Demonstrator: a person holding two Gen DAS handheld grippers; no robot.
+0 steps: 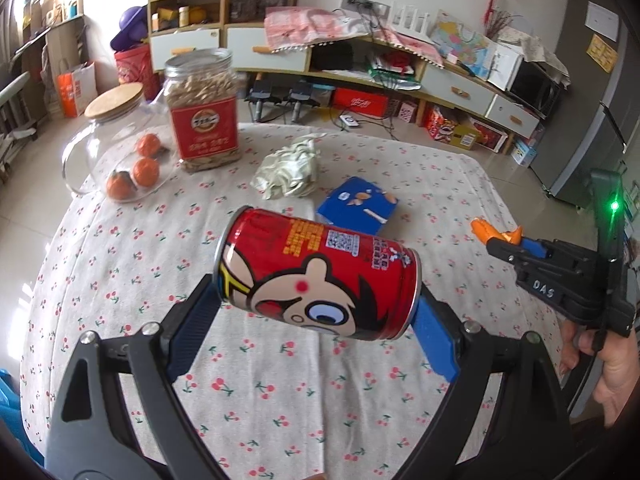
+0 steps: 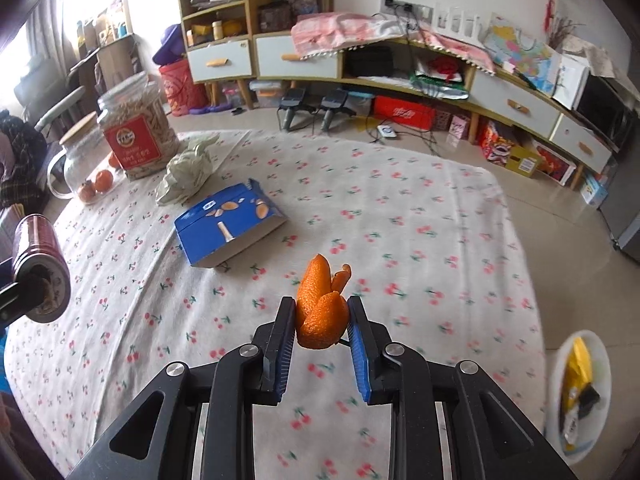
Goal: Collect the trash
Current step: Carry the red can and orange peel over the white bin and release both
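Cut off at the left edge of the right wrist view: red cartoon-printed drink can (image 2: 38,268), only its end and part of its side showing. Hidden under that can in the left wrist view: near corner of the blue cardboard snack box (image 1: 357,204). Blurred near the right wrist view's lower right edge: white plastic trash bin (image 2: 600,356), its yellow and dark contents unreadable. Too small to read: print on the red-labelled clear plastic jar of seeds (image 1: 204,110).

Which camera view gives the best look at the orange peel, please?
The right wrist view: the orange peel sits close and centred, pinched in the right gripper. The left wrist view shows it only small and far off at the right, mostly hidden by that gripper.
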